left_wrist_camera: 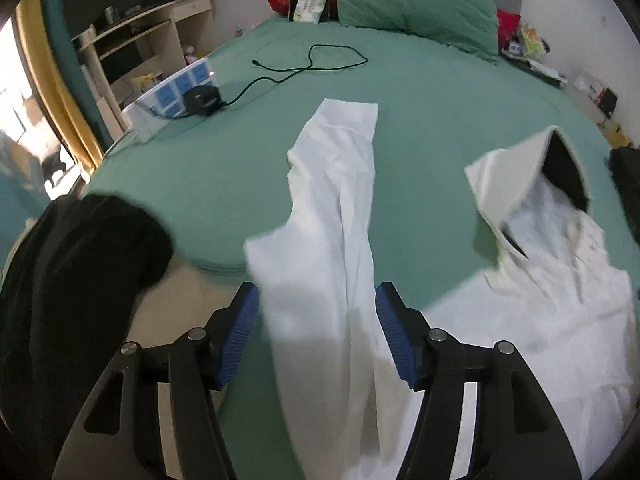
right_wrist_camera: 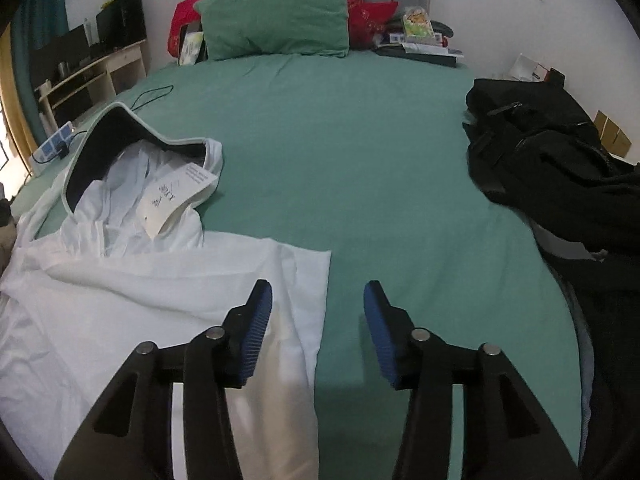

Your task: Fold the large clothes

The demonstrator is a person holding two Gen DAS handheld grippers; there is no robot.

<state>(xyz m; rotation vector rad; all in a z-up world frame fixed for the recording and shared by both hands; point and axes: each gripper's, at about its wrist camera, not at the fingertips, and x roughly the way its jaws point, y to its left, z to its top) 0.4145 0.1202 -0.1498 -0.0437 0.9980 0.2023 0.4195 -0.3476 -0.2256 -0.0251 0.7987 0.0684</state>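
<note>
A white hoodie lies spread on the green bed, its hood toward the headboard, dark lining showing, with a paper tag lying at the neck. In the left wrist view one sleeve stretches up the sheet toward the pillow, its cuff at the far end, and the hood sits to its right. The left tool has its blue pads spread wide with the sleeve running between them; neither pad visibly presses the cloth, and whether they touch it cannot be told. The right tool is also spread; its left pad is over the hoodie's right edge and its right pad over bare sheet, gripping nothing. A black garment is heaped on the bed's right side, well apart from the hoodie. Another dark cloth hangs at the left of the left wrist view, by the bed's edge. A black cable loops across the sheet to a small black box beside a power strip. A green pillow leans at the headboard with red cushions behind it.
</note>
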